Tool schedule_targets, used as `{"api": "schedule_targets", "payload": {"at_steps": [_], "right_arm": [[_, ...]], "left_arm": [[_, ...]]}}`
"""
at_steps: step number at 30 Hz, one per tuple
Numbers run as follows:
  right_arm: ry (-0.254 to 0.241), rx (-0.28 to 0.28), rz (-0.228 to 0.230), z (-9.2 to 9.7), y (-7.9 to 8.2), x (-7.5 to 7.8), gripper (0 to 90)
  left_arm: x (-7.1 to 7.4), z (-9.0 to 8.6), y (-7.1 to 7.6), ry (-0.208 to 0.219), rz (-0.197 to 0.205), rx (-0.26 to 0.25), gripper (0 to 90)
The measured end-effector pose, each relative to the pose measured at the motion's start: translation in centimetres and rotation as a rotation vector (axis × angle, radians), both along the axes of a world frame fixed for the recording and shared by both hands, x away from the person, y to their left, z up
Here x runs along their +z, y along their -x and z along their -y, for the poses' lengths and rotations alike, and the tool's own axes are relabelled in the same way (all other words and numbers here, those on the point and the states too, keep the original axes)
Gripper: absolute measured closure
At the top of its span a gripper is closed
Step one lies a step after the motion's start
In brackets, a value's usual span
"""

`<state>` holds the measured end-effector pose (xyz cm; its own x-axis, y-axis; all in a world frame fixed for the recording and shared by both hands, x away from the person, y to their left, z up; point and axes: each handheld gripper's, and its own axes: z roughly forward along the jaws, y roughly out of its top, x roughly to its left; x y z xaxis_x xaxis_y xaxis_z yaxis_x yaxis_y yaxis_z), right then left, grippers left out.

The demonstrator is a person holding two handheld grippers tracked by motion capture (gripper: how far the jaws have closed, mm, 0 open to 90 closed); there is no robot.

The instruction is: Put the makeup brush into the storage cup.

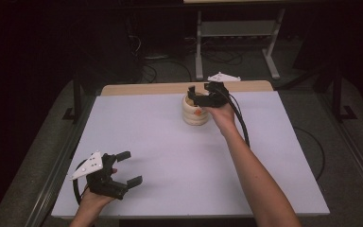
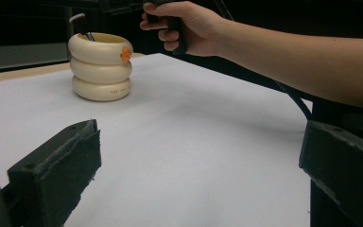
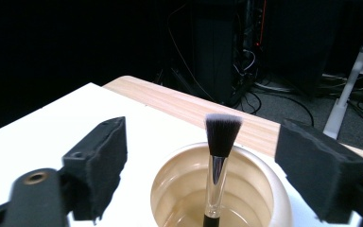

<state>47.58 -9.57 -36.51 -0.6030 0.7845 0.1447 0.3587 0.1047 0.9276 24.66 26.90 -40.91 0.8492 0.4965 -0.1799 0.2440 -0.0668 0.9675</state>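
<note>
While the left gripper rests low at the near left corner of the white table in the high view, its two black jaws stand wide apart with nothing between them, and the grey three-cornered plate on top of it tilts toward the table's left edge. Seen from the left gripper view, those same jaws rise at either side of the bottom edge, released, with bare white tabletop between them, and beyond them the cream ribbed holder stands upright, well apart from this gripper, an orange spot on its upper ring. Moving rightward across the high view, the middle of the table lies bare, and then the cream ribbed holder sits toward the far edge, close to the strip of pale wood that shows beyond the white sheet. Just right of and above the holder, the right gripper is held by the person's right hand, the forearm running back toward the bottom right of the view and a black cable trailing beside it. From the right gripper view, the jaws stand apart on either side of a makeup brush that stands upright in the holder, bristles up; the pads do not touch the brush, so the grip is released and the brush stands free between them.
</note>
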Motion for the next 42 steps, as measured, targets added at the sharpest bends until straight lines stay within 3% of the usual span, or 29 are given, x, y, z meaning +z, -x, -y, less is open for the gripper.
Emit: {"api": "schedule_targets", "payload": {"at_steps": [12,26,42], "right_arm": [[0.020,0.040,-0.028,0.5,0.9,0.0,3.7],[0.029,0.069,-0.011,1.0,2.5,0.1,3.1],[0.025,0.096,0.004,2.8,4.9,0.6,0.0]], "left_arm": [[0.0,0.0,-0.1,0.007,-0.003,-0.006,0.0],[0.0,-0.2,-0.1,0.006,0.006,-0.005,0.0],[-0.2,-0.2,-0.3,0.006,-0.007,0.001,0.0]]}}
